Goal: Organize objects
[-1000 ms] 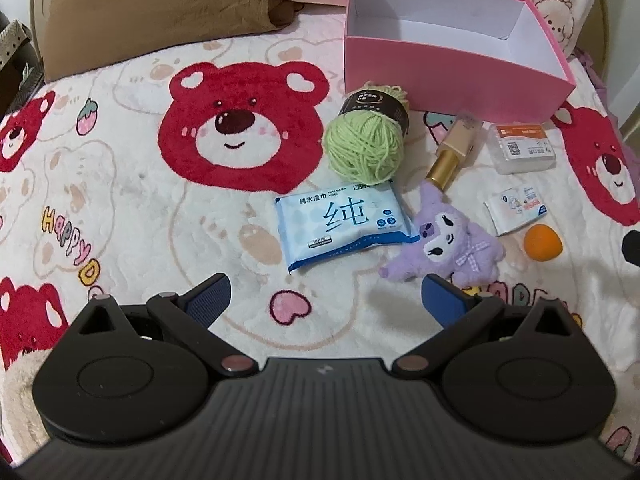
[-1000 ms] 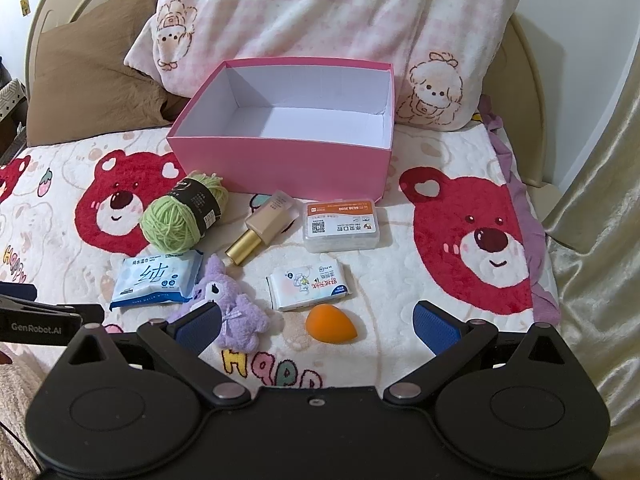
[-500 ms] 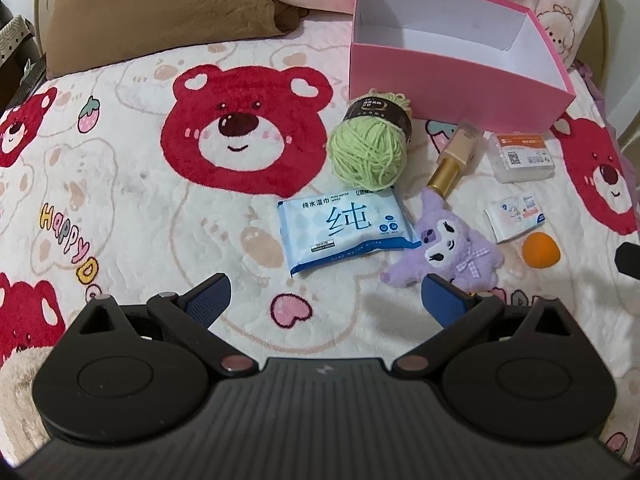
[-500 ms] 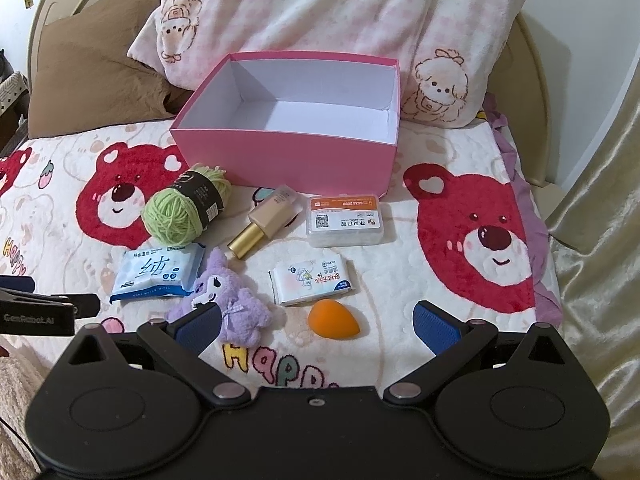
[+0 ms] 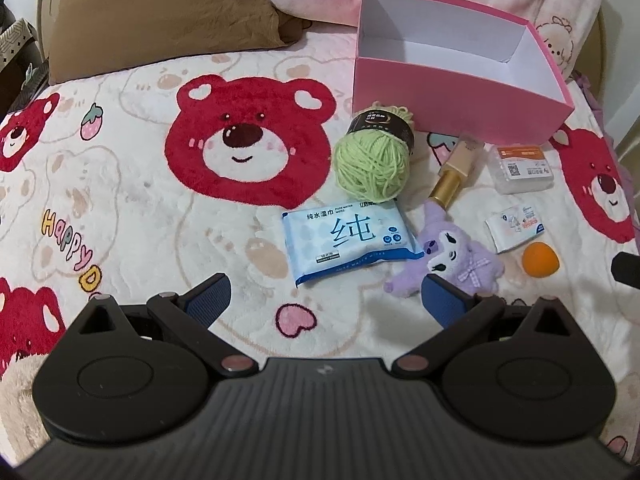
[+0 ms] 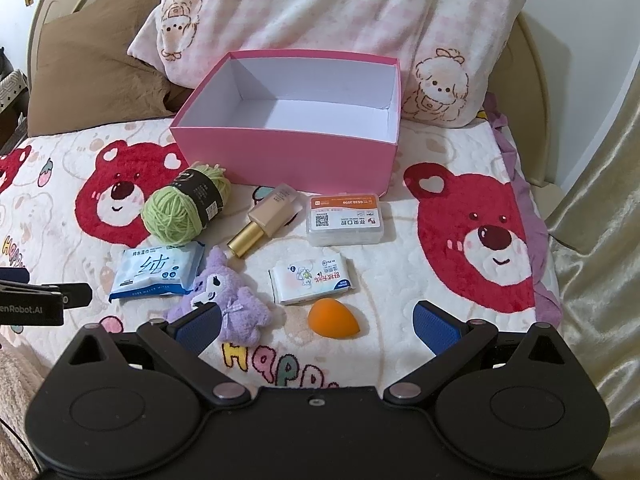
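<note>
While both tools hang above the bed (image 6: 400,252), the left hand-held gripper (image 5: 326,300) has its fingers wide apart with nothing between them, and the right hand-held gripper (image 6: 316,326) is spread apart and empty too. Nearest to the front edge of the bed lie an orange sponge (image 6: 333,317) and a purple plush toy (image 6: 228,308). Just behind them are a blue wipes pack (image 6: 156,271), touching the toy, and a small tissue pack (image 6: 312,281). Further back lie a green yarn ball (image 6: 182,210), a foundation bottle (image 6: 266,220) on its side, and a clear plastic case (image 6: 346,219). Behind these, near the pillows (image 6: 340,12) at the head edge, the pink box (image 6: 292,160) stands open and holds nothing.
</note>
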Tool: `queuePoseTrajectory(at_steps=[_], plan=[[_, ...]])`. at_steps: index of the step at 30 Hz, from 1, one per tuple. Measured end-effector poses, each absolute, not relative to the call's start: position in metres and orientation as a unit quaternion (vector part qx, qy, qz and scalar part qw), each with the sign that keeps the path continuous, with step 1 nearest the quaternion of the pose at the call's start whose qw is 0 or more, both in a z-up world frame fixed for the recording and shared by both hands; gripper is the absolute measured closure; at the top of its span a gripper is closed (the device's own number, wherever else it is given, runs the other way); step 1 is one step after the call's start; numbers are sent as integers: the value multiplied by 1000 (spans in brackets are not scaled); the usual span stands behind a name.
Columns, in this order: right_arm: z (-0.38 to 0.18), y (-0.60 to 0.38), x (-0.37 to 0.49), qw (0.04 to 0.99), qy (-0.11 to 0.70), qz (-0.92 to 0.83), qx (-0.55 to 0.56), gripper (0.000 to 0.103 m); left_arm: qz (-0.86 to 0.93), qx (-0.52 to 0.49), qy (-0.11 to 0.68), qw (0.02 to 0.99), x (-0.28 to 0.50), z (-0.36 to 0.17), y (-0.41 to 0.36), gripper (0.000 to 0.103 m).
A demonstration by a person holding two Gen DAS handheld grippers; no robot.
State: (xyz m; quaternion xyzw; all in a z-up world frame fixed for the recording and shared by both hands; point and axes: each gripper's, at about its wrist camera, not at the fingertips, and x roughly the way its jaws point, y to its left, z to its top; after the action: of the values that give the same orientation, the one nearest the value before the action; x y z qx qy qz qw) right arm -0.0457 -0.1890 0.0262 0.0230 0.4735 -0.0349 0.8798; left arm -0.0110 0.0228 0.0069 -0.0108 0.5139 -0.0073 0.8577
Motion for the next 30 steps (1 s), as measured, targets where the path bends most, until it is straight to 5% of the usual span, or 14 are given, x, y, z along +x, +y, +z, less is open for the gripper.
queuePoseTrajectory(at_steps=[30], plan=[[21,-195,-47,877,478,-36,28,0,-27,-13,522,853,-13,5,13,0]])
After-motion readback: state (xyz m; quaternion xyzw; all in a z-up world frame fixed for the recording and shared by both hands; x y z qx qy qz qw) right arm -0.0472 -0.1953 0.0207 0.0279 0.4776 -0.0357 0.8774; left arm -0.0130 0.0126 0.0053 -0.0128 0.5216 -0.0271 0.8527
